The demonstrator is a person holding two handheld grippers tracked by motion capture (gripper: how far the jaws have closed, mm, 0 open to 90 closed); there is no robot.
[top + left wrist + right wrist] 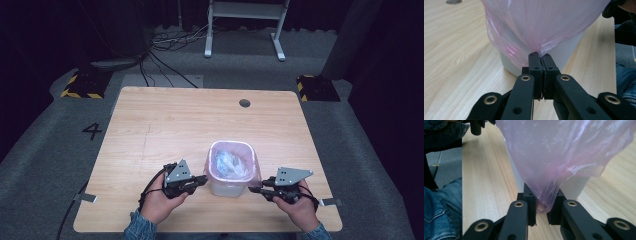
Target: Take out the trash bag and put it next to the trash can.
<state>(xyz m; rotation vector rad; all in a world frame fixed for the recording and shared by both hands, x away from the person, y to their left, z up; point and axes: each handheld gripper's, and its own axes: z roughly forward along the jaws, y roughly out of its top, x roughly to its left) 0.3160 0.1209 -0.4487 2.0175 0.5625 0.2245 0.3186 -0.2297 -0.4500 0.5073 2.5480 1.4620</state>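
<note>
Both grippers (201, 181) (255, 189) pinch bin liner (544, 27)

Left gripper (540, 55): jaws pressed together, pinching a fold of the pink bag (541, 22) right at the tips. Film fans up and out from the pinch toward 12 o'clock, pulled taut. The bag drapes over a white bin (564, 56), whose wall shows at 9 and 3 o'clock of the tips. The bin stands on a light wood table (456, 57). Grey round hole (454, 1) in the tabletop at 11 o'clock. Denim sleeve (626, 80) at 3–4 o'clock; a dark shape above it at 1 o'clock, can't identify.
</note>
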